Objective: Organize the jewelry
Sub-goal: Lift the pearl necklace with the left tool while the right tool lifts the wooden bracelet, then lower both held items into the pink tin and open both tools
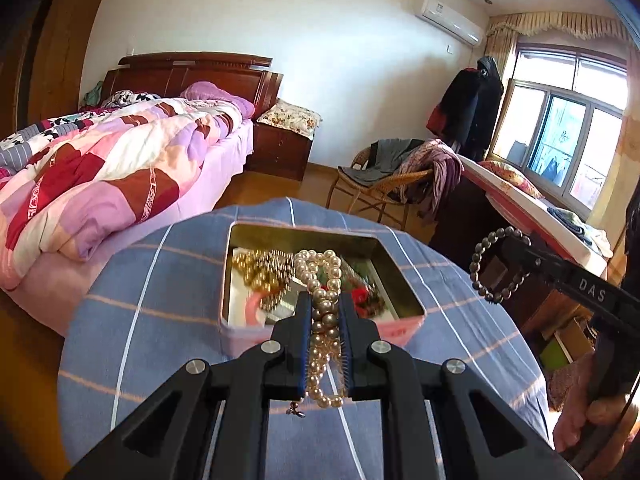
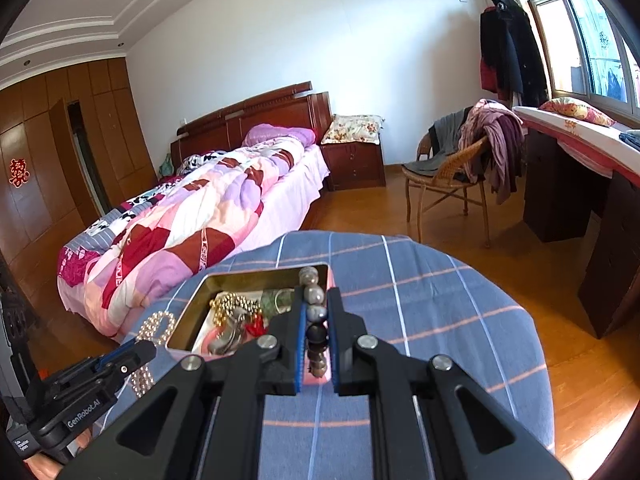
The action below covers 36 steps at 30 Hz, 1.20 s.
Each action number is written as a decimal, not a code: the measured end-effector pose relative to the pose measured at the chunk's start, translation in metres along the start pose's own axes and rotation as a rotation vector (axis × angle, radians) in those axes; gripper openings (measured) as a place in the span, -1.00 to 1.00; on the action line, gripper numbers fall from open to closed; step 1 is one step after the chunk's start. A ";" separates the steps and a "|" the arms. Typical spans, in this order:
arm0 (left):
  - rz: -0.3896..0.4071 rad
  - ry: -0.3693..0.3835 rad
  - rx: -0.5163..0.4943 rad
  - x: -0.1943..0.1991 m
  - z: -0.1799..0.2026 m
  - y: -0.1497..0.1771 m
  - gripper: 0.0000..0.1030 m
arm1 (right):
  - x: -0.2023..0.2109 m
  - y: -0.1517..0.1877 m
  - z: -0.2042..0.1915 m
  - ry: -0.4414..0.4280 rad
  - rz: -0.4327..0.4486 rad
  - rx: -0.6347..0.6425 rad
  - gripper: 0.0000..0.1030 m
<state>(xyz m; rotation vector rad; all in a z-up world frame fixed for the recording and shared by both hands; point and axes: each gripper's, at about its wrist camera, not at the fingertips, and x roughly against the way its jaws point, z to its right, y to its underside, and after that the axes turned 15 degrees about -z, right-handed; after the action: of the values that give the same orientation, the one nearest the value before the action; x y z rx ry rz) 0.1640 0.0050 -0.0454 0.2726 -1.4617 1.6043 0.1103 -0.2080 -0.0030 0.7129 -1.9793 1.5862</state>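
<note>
An open pink tin [image 1: 240, 336] with a gold inside sits on the blue checked table [image 1: 160, 288]. It holds gold beads [image 1: 264, 268], a red trinket [image 1: 362, 294] and other jewelry. My left gripper [image 1: 325, 300] is shut on a pearl necklace [image 1: 324, 320], held over the tin's near edge. My right gripper [image 2: 316, 296] is shut on a bracelet of dark grey beads [image 2: 314, 312], held above the tin's [image 2: 192, 292] right side. The bracelet shows as a ring [image 1: 500, 264] in the left wrist view. The pearls [image 2: 154, 328] and left gripper [image 2: 132, 350] show at the right wrist view's lower left.
The round table stands on a wooden floor [image 2: 520, 248]. A bed with a patchwork quilt [image 1: 100, 168] lies to the left. A wicker chair with clothes [image 2: 452, 168] and a dark desk [image 2: 568, 184] under the window stand to the right.
</note>
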 end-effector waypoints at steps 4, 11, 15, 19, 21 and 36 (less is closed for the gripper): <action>0.031 -0.040 -0.016 -0.011 0.004 -0.014 -0.77 | -0.010 -0.007 -0.006 0.039 0.031 0.015 -0.76; 0.053 -0.080 -0.019 -0.045 0.005 -0.040 -0.77 | -0.046 -0.023 -0.027 0.139 0.070 0.081 -0.76; 0.024 -0.081 0.013 -0.068 -0.002 -0.048 -0.77 | -0.074 -0.028 -0.037 0.164 0.048 0.115 -0.76; 0.009 -0.119 0.016 -0.080 -0.005 -0.051 -0.77 | -0.101 -0.027 -0.045 0.187 0.009 0.156 -0.76; -0.006 -0.141 0.017 -0.085 -0.006 -0.050 -0.77 | -0.106 -0.025 -0.044 0.189 -0.006 0.163 -0.76; -0.134 -0.256 0.053 -0.113 -0.012 -0.047 -0.76 | -0.146 -0.023 -0.033 0.060 -0.192 0.137 -0.76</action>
<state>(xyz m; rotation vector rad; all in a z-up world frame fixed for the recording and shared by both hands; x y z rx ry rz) 0.2655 -0.0433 -0.0953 0.6125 -1.5573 1.5434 0.2354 -0.1665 -0.0784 0.8711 -1.7161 1.6179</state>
